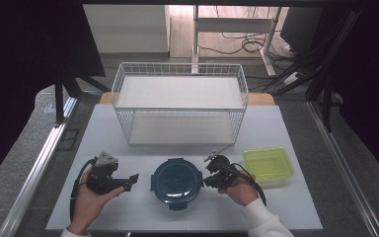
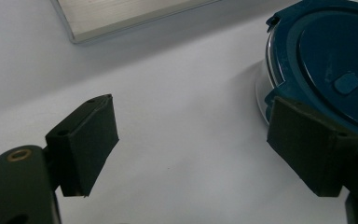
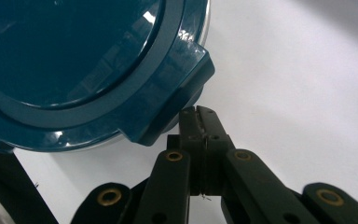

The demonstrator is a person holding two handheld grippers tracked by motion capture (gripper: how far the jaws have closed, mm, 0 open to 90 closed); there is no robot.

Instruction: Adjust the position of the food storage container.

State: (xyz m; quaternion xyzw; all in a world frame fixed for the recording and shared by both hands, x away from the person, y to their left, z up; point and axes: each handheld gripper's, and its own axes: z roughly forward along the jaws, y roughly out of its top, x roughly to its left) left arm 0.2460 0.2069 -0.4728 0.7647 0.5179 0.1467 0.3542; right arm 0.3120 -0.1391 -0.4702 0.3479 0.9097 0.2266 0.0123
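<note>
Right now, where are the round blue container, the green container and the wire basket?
Round blue container (image 1: pixel 175 180), high view, on the middle of its lid.
Green container (image 1: pixel 269 164), high view, on its lid.
Wire basket (image 1: pixel 180 109), high view, on the front edge of its upper shelf.

A dark teal round container (image 1: pixel 176 181), a yellow-green box (image 1: pixel 269 165), a white wire basket (image 1: pixel 179 101).

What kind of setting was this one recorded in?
Probably a lab or office data-collection station: a white table bearing a wire basket shelf, dark curtains at both sides, and loose cables on the floor by a desk frame behind.
</note>
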